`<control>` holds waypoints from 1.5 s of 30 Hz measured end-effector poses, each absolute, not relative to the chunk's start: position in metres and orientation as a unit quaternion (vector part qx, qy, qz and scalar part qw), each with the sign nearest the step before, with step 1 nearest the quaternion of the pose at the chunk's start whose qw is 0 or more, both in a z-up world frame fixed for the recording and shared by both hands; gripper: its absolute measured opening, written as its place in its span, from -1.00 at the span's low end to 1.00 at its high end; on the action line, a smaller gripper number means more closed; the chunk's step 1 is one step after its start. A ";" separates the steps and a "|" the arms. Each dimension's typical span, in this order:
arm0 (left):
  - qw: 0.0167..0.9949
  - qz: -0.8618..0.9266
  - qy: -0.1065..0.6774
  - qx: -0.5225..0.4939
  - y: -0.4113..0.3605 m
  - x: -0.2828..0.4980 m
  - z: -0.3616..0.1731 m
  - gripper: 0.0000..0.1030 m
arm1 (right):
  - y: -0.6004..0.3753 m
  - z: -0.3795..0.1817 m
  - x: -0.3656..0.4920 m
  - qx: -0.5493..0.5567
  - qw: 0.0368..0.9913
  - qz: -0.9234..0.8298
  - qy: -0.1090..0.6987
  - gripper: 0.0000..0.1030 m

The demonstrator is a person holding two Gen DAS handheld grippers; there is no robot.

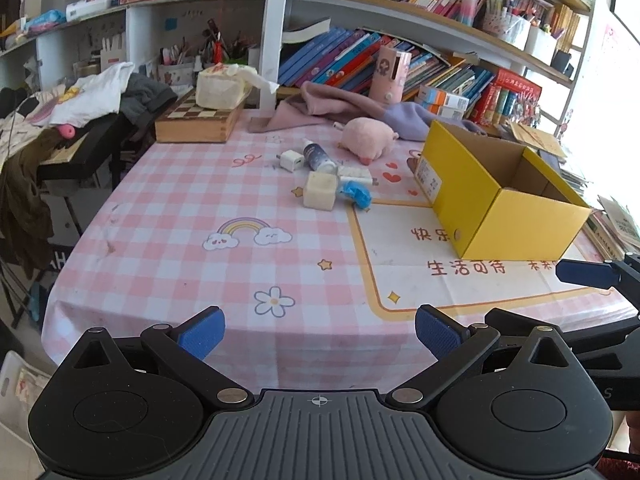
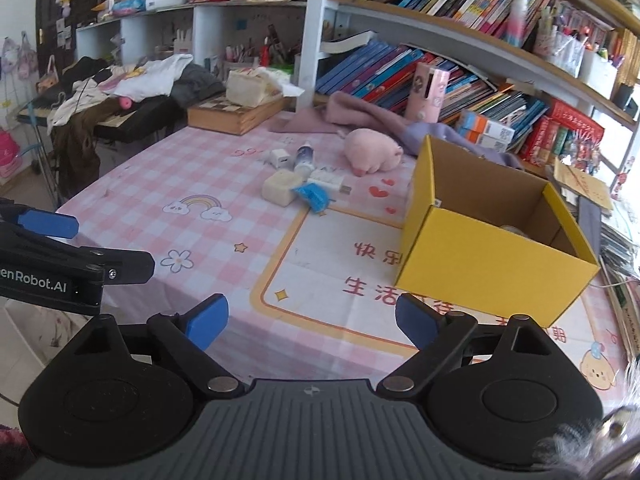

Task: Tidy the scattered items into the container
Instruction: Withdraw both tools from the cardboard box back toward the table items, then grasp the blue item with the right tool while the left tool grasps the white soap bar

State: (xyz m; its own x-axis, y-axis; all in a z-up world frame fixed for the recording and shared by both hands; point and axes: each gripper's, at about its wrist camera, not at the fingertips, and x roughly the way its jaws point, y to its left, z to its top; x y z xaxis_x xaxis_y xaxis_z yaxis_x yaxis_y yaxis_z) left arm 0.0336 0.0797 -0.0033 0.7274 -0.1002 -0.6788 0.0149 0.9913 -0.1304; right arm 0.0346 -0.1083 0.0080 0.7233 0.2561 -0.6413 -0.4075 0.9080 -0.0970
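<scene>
Both my left gripper [image 1: 318, 334] and right gripper [image 2: 312, 322] hang empty, fingers spread wide. The cream block [image 1: 319, 191] lies mid-frame on the desk [image 1: 168, 216], left of the yellow box [image 1: 506, 216]; it looks light and stiff (perhaps slick), so I'd pinch its flat sides.

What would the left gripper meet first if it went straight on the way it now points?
Probably the bare tablecloth: the left gripper, fingers open, angles down over the table's near edge. The cream block and blue wrapper lie further along that line. Depth is hard to judge through the fisheye.
</scene>
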 end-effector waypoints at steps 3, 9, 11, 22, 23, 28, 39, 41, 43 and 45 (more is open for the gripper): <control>0.925 -0.029 0.375 -0.058 0.081 0.042 -0.007 0.99 | -0.105 0.004 0.042 -0.118 0.917 0.189 0.331 0.76; 0.917 -0.028 0.393 -0.059 0.081 0.066 -0.015 0.99 | -0.102 -0.005 0.070 -0.113 0.908 0.199 0.351 0.60; 0.915 -0.026 0.398 -0.060 0.082 0.076 -0.018 0.99 | -0.100 -0.008 0.082 -0.114 0.904 0.201 0.359 0.56; 0.913 -0.023 0.404 -0.042 0.080 0.138 -0.027 0.95 | -0.087 -0.026 0.154 -0.128 0.890 0.208 0.385 0.14; 0.915 -0.020 0.401 -0.041 0.081 0.144 -0.026 0.95 | -0.086 -0.027 0.160 -0.129 0.889 0.207 0.387 0.08; 0.917 -0.017 0.397 -0.039 0.085 0.179 -0.028 0.84 | -0.080 -0.035 0.188 -0.131 0.888 0.208 0.388 0.04; 0.915 -0.036 0.401 -0.013 0.080 0.250 -0.037 0.61 | -0.054 -0.055 0.246 -0.132 0.882 0.223 0.394 0.04; 0.913 -0.038 0.405 -0.008 0.079 0.265 -0.042 0.55 | -0.051 -0.057 0.255 -0.130 0.882 0.222 0.395 0.04; 0.911 -0.038 0.412 -0.008 0.078 0.278 -0.047 0.51 | -0.047 -0.058 0.263 -0.129 0.883 0.220 0.395 0.04; 0.907 -0.040 0.419 -0.014 0.077 0.289 -0.051 0.45 | -0.044 -0.061 0.271 -0.129 0.884 0.216 0.395 0.04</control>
